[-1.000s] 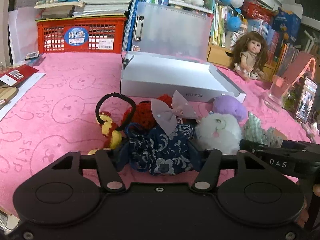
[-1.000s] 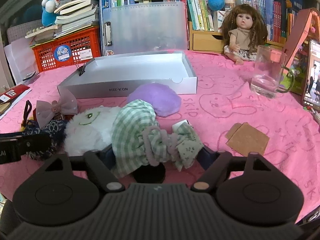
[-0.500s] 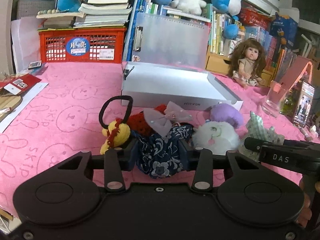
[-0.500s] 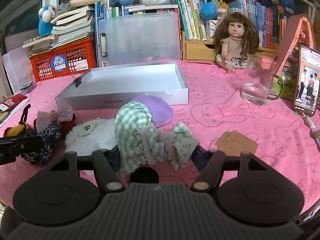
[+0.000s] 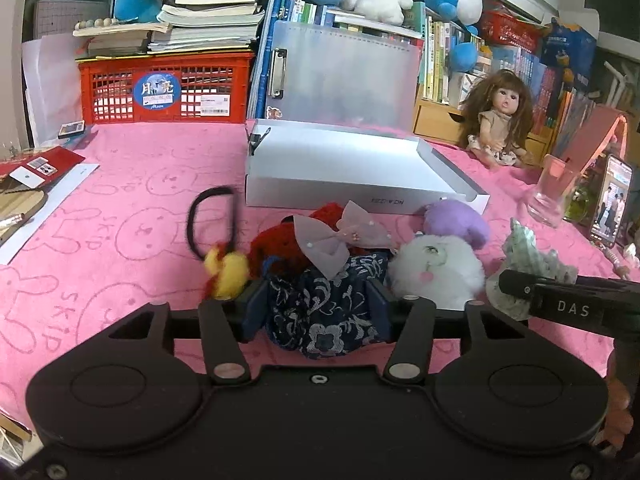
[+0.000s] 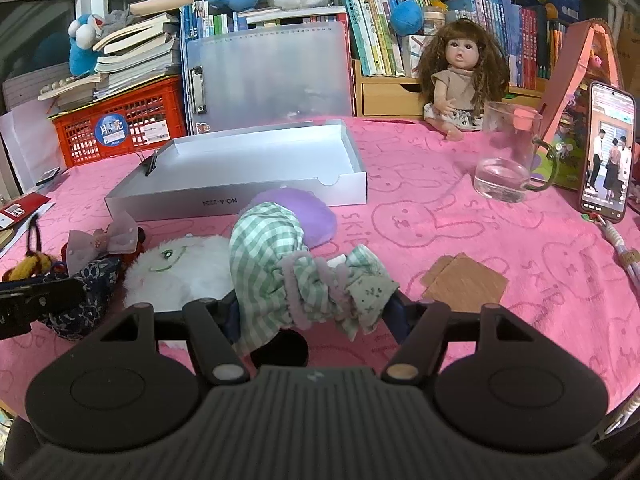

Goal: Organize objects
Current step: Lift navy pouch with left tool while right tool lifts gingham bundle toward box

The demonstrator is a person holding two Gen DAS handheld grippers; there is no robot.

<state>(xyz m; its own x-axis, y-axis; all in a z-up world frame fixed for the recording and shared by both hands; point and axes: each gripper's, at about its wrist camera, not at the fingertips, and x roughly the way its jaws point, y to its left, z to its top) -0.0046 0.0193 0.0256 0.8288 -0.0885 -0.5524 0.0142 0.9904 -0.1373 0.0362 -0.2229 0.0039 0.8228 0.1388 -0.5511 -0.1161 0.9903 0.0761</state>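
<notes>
Scrunchies and plush hair ties lie heaped on a pink bunny-print table as a person works two handheld grippers side by side, both aimed at the empty white box (image 6: 256, 160) that sits straight ahead, just beyond the pile. The left gripper (image 5: 316, 308) has the navy floral scrunchie (image 5: 324, 312) between its jaws, which have just been opening again after a squeeze; the blue pads flank the fabric on both sides, though whether they press it now cannot be told. The right gripper (image 6: 316, 312) stands roughly half open around the green gingham scrunchie (image 6: 276, 264), whose cloth bulges up and drapes over the jaws; its pads appear to bear on the bundle's ends. Between the two lie a white fluffy pompom (image 5: 436, 272), a purple plush piece (image 6: 304, 216), a sheer pink bow (image 5: 332, 240) over something red, and a yellow charm on a black hair loop (image 5: 212, 220), blurred. A glass mug (image 6: 508, 160), a phone (image 6: 606, 152) and a doll (image 6: 460, 80) stand to the right, clear of the path. The box's long side faces the grippers, its open top within a short forward reach of either hand, the right one seemingly nearer its opening.
</notes>
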